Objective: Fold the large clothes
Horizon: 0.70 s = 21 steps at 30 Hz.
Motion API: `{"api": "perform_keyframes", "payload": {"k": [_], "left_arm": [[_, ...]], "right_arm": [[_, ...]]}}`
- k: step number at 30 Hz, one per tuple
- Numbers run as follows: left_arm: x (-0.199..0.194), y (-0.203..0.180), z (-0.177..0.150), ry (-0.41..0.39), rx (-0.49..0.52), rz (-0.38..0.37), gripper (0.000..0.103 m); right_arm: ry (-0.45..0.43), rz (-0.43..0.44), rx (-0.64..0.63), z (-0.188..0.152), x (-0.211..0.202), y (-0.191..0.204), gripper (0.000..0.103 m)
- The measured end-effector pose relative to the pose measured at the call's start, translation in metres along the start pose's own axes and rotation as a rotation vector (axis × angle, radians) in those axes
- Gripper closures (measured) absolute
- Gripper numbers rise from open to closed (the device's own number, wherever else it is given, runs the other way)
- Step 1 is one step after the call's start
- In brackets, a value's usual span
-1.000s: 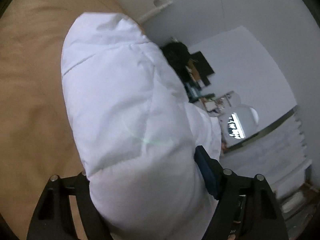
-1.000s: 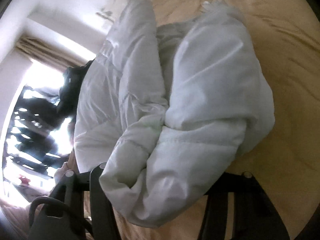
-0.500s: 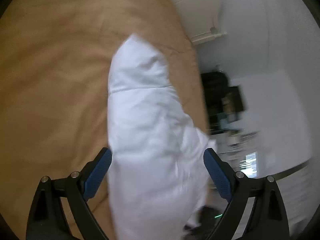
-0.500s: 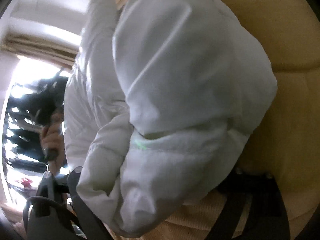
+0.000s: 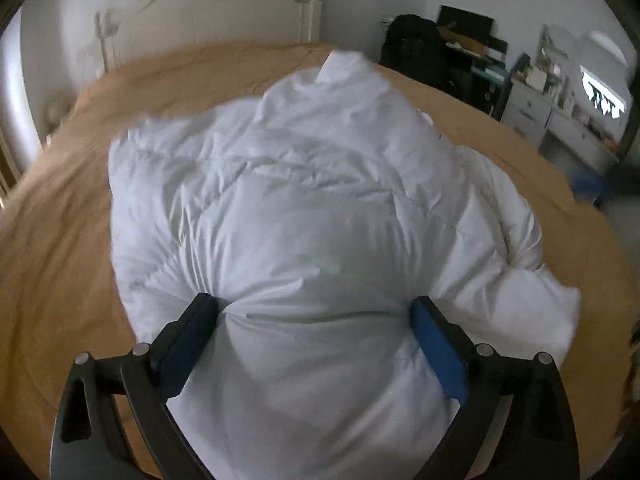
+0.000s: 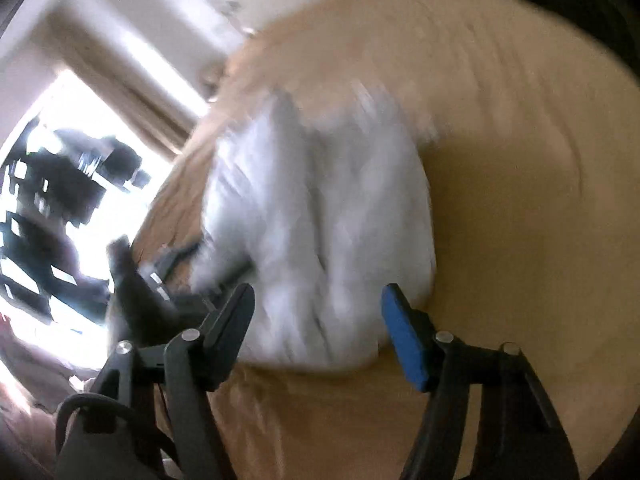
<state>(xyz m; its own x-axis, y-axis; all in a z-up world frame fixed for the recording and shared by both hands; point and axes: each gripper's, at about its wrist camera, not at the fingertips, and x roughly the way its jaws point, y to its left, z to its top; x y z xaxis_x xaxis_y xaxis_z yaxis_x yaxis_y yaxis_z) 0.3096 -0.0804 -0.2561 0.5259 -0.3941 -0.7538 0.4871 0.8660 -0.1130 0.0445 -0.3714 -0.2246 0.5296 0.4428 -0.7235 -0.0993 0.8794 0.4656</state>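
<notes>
Tan bedcover (image 5: pixel 60 240) spans a bed with a white headboard (image 5: pixel 224 12), a white dresser (image 5: pixel 560 120) beyond its far corner, and bears the white puffy jacket (image 5: pixel 304 216) bunched mid-bed; left gripper (image 5: pixel 314 314) jaws apart, pressing its near fold; right gripper (image 6: pixel 318 308) jaws apart, the jacket's near edge between them.

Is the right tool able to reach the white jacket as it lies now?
Probably yes: the right tool is open right at the jacket on the bed, nothing between, though the view is blurred.
</notes>
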Motion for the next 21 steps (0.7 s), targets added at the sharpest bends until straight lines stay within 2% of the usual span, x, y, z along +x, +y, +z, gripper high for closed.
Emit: {"api": "perform_keyframes", "payload": {"k": [1,3,4,7,9,10,11,12,13,14,15,17,19,21], "left_arm": [[0.002,-0.002,-0.002,0.0,0.003,0.006,0.006],[0.001,-0.006,-0.006,-0.005,0.013,0.017,0.006],[-0.001,-0.002,-0.006,-0.007,0.01,0.02,0.006],[0.003,-0.007,-0.013,-0.007,0.011,0.027,0.006],[0.0,-0.007,-0.013,-0.007,0.011,0.018,0.006],[-0.007,-0.01,-0.013,-0.009,0.009,0.011,0.006],[-0.012,-0.01,-0.013,-0.009,0.003,-0.001,0.006],[-0.013,-0.01,-0.013,-0.008,-0.001,-0.007,0.006],[-0.012,-0.011,-0.014,-0.007,-0.003,-0.012,0.005],[-0.012,-0.014,-0.014,-0.004,0.002,-0.013,0.005],[-0.012,-0.018,-0.015,-0.002,0.012,-0.012,0.005],[-0.009,-0.022,-0.017,0.004,0.028,-0.015,0.004],[-0.007,-0.022,-0.019,0.006,0.029,-0.015,0.002],[-0.007,-0.019,-0.022,0.005,0.015,-0.034,0.002]], "right_arm": [[-0.022,-0.025,-0.065,0.023,0.003,0.012,0.046],[-0.029,-0.017,-0.142,0.054,0.027,0.041,0.058],[0.002,0.023,-0.164,0.077,0.049,0.052,0.061],[0.111,0.103,-0.167,0.109,0.123,0.086,0.063],[0.158,0.039,-0.184,0.127,0.167,0.094,0.07],[0.194,-0.072,-0.185,0.132,0.195,0.085,0.073],[0.236,-0.135,-0.155,0.133,0.218,0.072,0.083],[0.263,-0.131,-0.108,0.132,0.226,0.052,0.086],[0.282,-0.108,-0.077,0.131,0.23,0.036,0.088],[0.3,-0.101,-0.056,0.128,0.234,0.023,0.097],[0.297,-0.113,-0.058,0.128,0.233,0.019,0.101],[0.282,-0.171,-0.043,0.13,0.224,0.017,0.103],[0.207,-0.225,-0.021,0.126,0.194,0.016,0.103],[0.122,-0.189,-0.079,0.108,0.154,0.04,0.101]]}}
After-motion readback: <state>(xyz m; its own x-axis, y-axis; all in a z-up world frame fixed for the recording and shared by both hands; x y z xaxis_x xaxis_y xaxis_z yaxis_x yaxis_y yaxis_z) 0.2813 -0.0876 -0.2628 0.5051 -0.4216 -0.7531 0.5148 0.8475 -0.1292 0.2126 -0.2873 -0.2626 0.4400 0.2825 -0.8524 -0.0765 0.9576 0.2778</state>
